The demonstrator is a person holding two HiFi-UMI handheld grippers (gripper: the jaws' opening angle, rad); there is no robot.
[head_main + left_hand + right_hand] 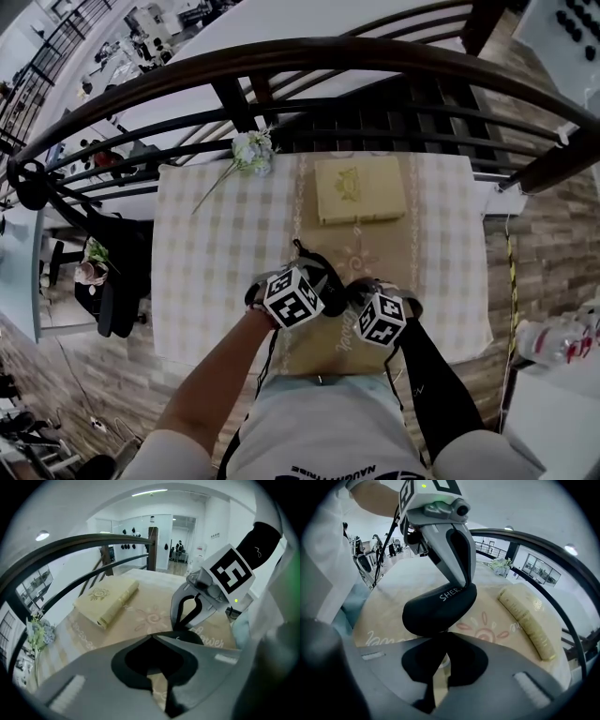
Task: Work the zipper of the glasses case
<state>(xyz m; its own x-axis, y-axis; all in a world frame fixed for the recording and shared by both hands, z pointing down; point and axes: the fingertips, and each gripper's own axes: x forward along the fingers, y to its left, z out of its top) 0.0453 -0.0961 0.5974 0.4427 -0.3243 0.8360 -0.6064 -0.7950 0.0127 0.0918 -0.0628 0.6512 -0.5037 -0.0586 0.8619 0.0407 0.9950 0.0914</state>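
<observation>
The left tongs [464,587] are shut on one end of the glasses case [438,609], held between both tools; the right tongs [180,626] are pinched together on the other. If either thin hold is overpulled, the case may be dropped
</observation>
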